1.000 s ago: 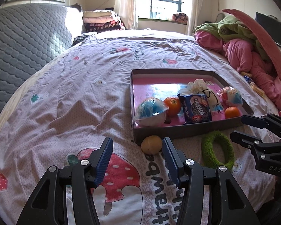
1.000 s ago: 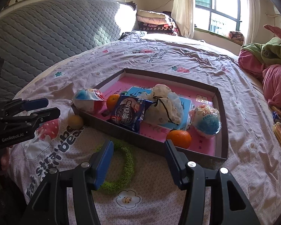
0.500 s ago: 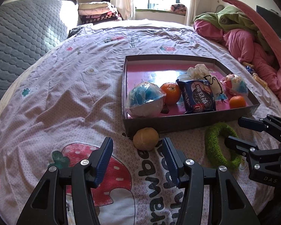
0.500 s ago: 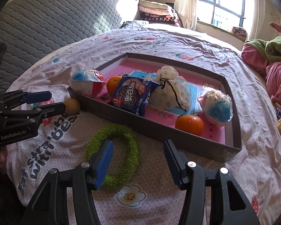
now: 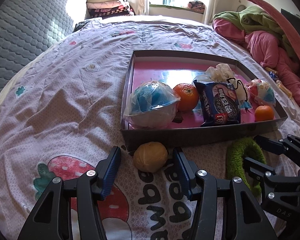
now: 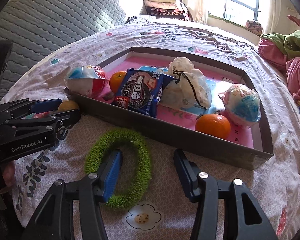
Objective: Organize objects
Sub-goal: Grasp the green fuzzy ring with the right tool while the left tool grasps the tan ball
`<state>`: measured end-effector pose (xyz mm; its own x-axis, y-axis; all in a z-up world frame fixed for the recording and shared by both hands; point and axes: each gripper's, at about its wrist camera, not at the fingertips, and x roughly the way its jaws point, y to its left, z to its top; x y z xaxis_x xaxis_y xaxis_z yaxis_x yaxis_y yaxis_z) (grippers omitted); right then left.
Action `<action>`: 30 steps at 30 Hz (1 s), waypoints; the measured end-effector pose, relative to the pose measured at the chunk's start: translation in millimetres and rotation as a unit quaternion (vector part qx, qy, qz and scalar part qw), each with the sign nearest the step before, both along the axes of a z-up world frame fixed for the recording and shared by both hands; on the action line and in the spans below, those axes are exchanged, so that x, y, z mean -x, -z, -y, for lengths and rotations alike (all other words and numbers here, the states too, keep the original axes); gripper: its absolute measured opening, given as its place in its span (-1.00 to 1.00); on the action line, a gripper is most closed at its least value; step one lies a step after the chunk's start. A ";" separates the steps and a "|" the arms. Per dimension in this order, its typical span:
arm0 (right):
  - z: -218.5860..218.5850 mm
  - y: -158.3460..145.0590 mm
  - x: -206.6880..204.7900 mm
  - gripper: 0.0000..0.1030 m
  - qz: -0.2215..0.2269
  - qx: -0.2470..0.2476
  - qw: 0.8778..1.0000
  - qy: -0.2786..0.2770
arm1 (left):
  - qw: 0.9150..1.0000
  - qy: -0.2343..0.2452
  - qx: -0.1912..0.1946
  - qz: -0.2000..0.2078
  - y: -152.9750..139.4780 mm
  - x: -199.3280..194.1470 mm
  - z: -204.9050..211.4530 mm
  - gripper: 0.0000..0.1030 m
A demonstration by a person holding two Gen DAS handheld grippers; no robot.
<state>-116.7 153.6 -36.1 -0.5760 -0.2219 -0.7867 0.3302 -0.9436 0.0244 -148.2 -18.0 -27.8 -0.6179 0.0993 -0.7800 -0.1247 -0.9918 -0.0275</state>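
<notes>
A: Left claw (image 5: 147, 173) has been narrowing, jaws either side of the yellow ball (image 5: 150, 156), not touching it. Ball sits on the bed, touching the tray (image 5: 190, 137) wall.

B: Right claw (image 6: 148, 172) too, closing, one finger inside the green ring (image 6: 118, 166). I'd seat deeper before squeezing.

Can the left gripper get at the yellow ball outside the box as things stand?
Probably yes: the left gripper is open, the yellow ball lies just ahead between its fingers, unobstructed; the box wall sits behind.
</notes>
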 end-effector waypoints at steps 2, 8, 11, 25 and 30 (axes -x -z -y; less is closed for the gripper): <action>1.0 0.4 1.2 -0.07 0.001 0.000 1.000 0.000 | 1.000 -0.001 0.002 0.002 1.9 2.3 -2.3 -0.17; 1.8 0.8 3.9 -0.29 0.005 0.003 1.000 0.002 | 1.000 -0.008 0.015 0.002 3.2 3.8 -8.3 -0.34; 0.1 0.3 4.1 -0.48 0.007 0.013 1.000 0.003 | 1.000 -0.010 0.006 0.002 1.6 3.9 -6.7 -0.35; 0.5 -13.8 -2.6 -0.70 -0.012 0.030 0.999 -0.007 | 0.999 0.020 -0.001 -0.042 -26.8 -16.2 -24.2 -0.35; -5.4 -22.8 -5.0 -0.70 -0.026 0.036 0.999 -0.002 | 0.998 0.023 0.005 -0.053 -31.6 -20.0 -27.4 -0.35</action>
